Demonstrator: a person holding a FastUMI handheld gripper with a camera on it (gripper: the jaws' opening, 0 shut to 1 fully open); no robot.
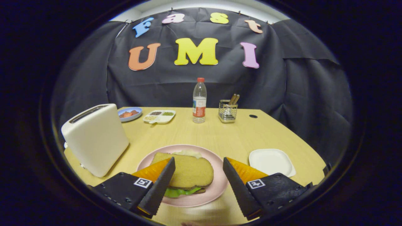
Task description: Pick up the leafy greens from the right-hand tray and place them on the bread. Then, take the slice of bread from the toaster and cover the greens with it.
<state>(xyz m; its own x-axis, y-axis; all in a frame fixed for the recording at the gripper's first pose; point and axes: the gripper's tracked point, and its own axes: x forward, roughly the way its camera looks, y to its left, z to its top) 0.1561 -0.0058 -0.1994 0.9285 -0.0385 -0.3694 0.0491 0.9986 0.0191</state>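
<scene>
A pink plate [216,188] lies on the wooden table just ahead of my fingers. On it rests a brown bread slice [190,171], lying over leafy greens [180,191] whose green edge shows at the near side, with a lower slice beneath. My gripper [198,168] is open, its two fingers spread to either side of the sandwich and not touching it. The white toaster [95,138] stands to the left of the plate, its top slots showing no bread. A small white square tray [271,161] sits bare to the right of the plate.
At the back of the table stand a clear water bottle [199,100] with a red cap, a wire holder [228,110] with sticks, a white divided dish [159,116] of seasonings and a blue plate [129,114] of food. A dark round hole [253,116] marks the tabletop.
</scene>
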